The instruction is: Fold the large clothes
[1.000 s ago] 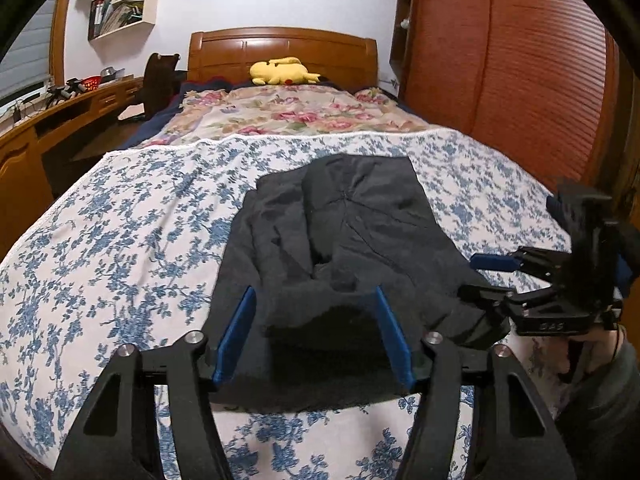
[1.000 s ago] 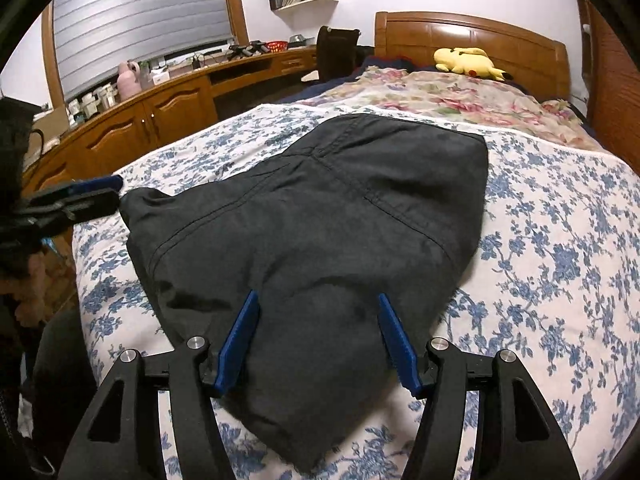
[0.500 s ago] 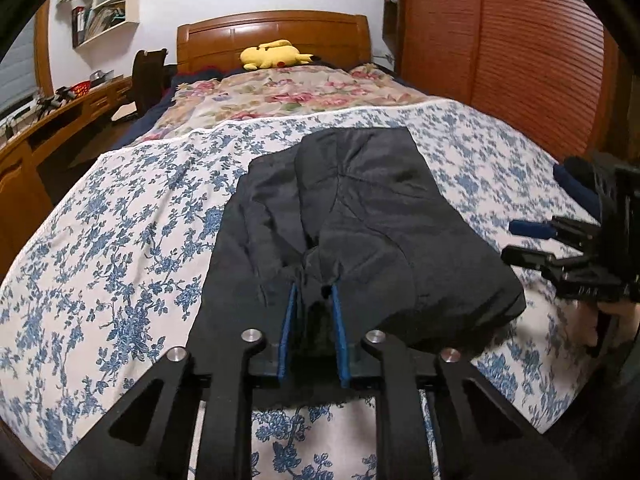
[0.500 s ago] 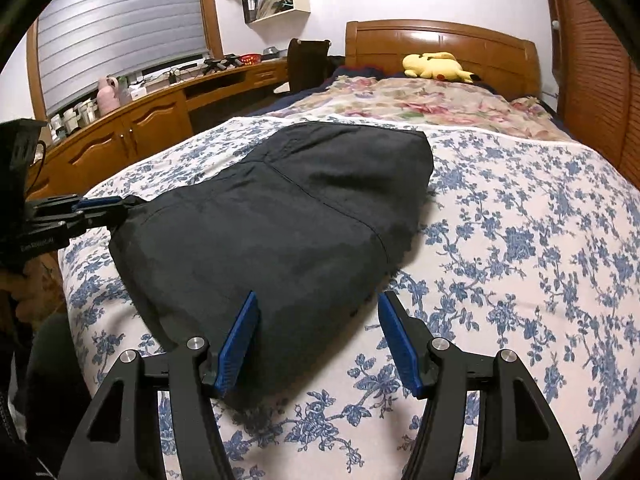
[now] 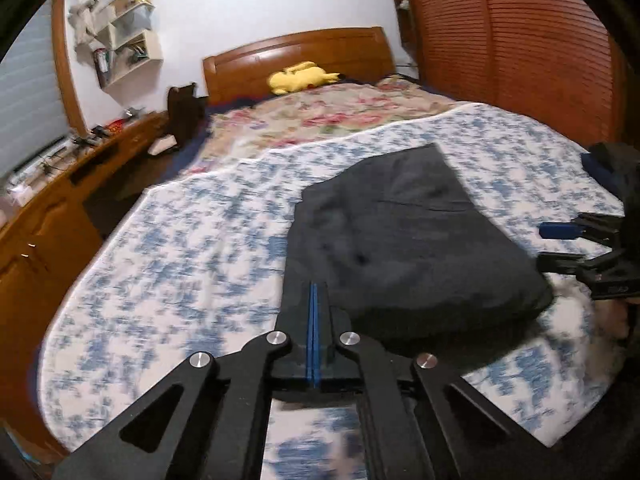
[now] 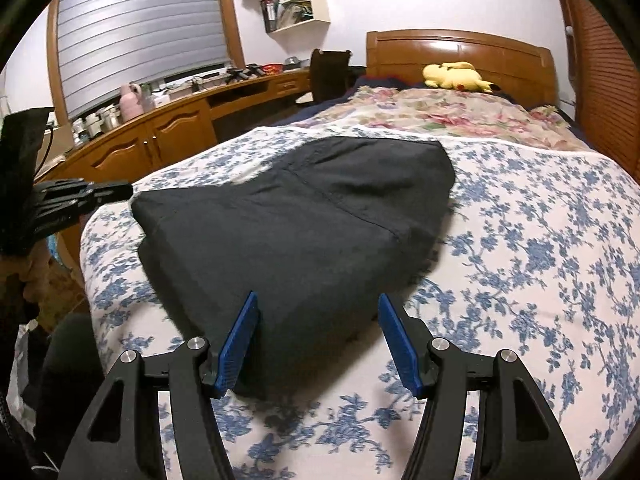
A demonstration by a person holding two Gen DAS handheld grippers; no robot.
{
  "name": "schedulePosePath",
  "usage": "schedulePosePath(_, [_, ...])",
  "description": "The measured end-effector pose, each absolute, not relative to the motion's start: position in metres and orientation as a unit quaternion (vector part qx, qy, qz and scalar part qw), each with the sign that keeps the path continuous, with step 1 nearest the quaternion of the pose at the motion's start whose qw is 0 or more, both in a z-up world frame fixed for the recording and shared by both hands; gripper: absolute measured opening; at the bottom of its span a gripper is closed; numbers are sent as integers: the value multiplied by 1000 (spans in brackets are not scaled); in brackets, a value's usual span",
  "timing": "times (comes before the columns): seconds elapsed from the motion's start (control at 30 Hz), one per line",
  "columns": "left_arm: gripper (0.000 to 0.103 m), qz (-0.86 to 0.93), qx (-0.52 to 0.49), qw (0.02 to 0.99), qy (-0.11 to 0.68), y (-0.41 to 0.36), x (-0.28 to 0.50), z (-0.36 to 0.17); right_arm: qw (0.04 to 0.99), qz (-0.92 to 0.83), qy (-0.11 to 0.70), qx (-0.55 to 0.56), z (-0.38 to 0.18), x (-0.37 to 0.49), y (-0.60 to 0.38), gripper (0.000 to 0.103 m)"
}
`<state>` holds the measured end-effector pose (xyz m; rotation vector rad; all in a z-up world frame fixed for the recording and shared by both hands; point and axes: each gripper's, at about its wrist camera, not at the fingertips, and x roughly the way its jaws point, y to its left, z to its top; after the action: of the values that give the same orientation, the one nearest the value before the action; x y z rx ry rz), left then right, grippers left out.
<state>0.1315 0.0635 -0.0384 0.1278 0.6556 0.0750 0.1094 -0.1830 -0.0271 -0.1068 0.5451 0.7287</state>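
A dark grey garment [image 5: 404,240] lies folded on the blue-flowered bedsheet [image 5: 180,248]; it also shows in the right wrist view [image 6: 304,224]. My left gripper [image 5: 313,292] is shut at the garment's near left edge; whether cloth is pinched between the pads I cannot tell. It shows at the left of the right wrist view [image 6: 120,191]. My right gripper [image 6: 316,312] is open, its blue pads either side of the garment's near corner. It also shows at the right of the left wrist view [image 5: 548,244].
A yellow plush toy [image 6: 456,76] lies by the wooden headboard [image 6: 460,52] on a flowered quilt [image 6: 440,112]. A wooden desk [image 6: 160,128] with bottles runs along the left. A slatted wardrobe [image 5: 512,48] stands on the right.
My left gripper shut fully and swung left, so the garment now sits to its right. The garment lies flatter. My right gripper stayed open by the near corner.
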Motion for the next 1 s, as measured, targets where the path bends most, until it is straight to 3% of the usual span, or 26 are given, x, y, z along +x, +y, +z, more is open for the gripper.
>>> schedulePosePath(0.2, [1,-1,0,943,332,83,127,-35,896,352,265,-53,-29,114,-175,64])
schedulePosePath(0.23, [6,-5,-1,943,334,80,129,-35,897,351,265,-51,-29,115,-175,64])
schedulePosePath(0.3, [27,-19,-2,942,334,76,131,-37,898,348,264,-52,-29,115,-173,64])
schedulePosePath(0.57, [49,-32,9,932,361,56,151,-55,899,347,263,-54,-30,114,-177,64])
schedulePosePath(0.9, [49,-31,16,927,374,50,164,-77,899,346,262,-56,-32,113,-177,64])
schedulePosePath(0.93, [47,-32,24,927,374,48,164,-78,899,347,262,-57,-32,113,-178,64])
schedulePosePath(1.0, [22,-26,37,924,381,45,166,-81,898,348,263,-56,-32,113,-178,64])
